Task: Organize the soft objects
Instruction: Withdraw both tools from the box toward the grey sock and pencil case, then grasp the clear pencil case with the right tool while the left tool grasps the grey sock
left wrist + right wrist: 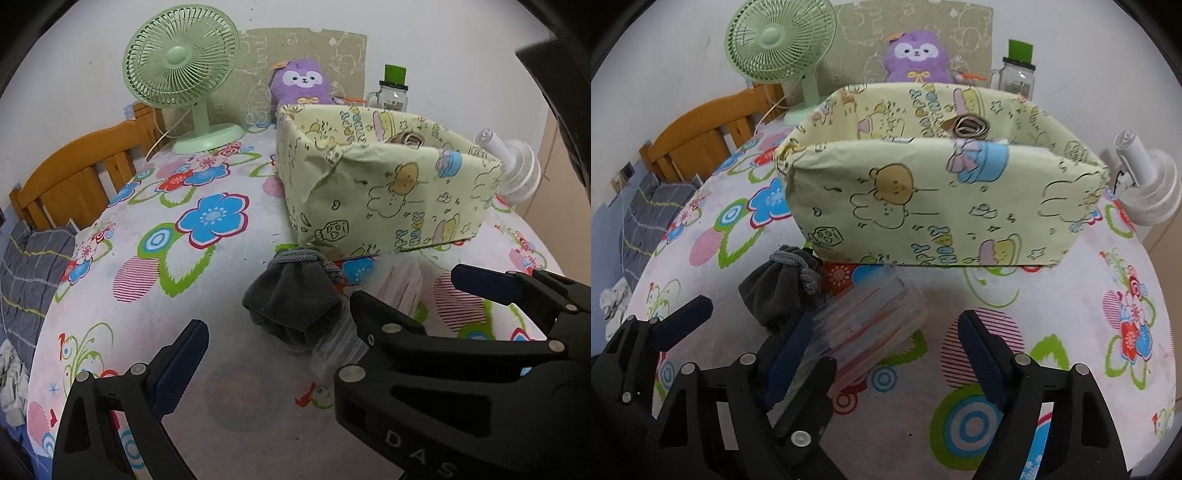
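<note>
Two soft items, a grey pouch (pixel 291 306) and a clear-wrapped bundle (pixel 866 330), lie on the bed just before the fabric bin (pixel 942 206) (something already inside), with the left gripper (pixel 280 350) and right gripper (pixel 886 350) jaws wide and empty, fans and plush behind.

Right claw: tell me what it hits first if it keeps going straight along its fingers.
Most likely the clear plastic-wrapped bundle, lying just ahead between the open right claw fingers, on the floral sheet. Depth is hard to judge in this view.
</note>
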A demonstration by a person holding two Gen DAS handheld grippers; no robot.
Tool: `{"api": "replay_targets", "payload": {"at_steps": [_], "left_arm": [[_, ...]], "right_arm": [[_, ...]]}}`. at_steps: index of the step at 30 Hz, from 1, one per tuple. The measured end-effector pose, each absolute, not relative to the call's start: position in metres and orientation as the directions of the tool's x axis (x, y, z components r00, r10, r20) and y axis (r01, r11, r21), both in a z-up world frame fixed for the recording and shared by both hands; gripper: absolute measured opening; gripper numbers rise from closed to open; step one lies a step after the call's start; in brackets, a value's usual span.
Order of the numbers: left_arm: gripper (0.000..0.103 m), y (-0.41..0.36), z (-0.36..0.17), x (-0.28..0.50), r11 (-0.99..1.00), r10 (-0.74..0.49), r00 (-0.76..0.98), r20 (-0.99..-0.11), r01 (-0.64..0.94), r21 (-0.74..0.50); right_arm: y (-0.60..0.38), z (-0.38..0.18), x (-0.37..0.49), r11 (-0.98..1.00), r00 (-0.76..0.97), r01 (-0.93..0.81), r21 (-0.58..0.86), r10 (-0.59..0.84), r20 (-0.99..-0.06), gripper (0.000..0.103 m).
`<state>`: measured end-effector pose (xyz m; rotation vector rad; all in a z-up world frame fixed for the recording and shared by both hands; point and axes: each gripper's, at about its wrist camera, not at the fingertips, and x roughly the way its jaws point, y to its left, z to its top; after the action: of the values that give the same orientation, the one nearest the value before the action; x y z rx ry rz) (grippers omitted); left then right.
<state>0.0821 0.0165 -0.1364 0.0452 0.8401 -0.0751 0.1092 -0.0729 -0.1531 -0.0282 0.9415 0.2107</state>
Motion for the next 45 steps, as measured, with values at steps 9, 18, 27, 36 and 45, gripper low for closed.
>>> {"api": "replay_targets", "payload": {"at_steps": [9, 18, 27, 36, 45], "left_arm": [[0.098, 0.022, -0.144, 0.089, 0.995, -0.065, 0.647, -0.759, 0.095, -0.005], [0.098, 0.019, -0.142, 0.089, 0.995, -0.054, 0.648, -0.759, 0.100, 0.014], [0.098, 0.005, -0.139, 0.088, 0.992, -0.050, 0.650, -0.758, 0.120, 0.038], [0.099, -0.009, -0.134, 0.079, 0.988, -0.059, 0.658, -0.751, 0.144, 0.049], [0.099, -0.019, -0.126, 0.073, 0.986, -0.077, 0.672, -0.736, 0.163, 0.046]], "right_arm": [[-0.067, -0.162, 0.118, 0.971, 0.535, -0.207, 0.121, 0.216, -0.817, 0.070], [-0.069, -0.160, 0.117, 0.971, 0.565, -0.214, 0.103, 0.210, -0.798, 0.042], [-0.084, -0.159, 0.113, 0.980, 0.580, -0.186, 0.076, 0.171, -0.797, 0.013], [-0.100, -0.154, 0.103, 0.984, 0.596, -0.163, 0.067, 0.152, -0.788, 0.011], [-0.119, -0.147, 0.102, 0.986, 0.603, -0.145, 0.084, 0.155, -0.783, 0.011]]}}
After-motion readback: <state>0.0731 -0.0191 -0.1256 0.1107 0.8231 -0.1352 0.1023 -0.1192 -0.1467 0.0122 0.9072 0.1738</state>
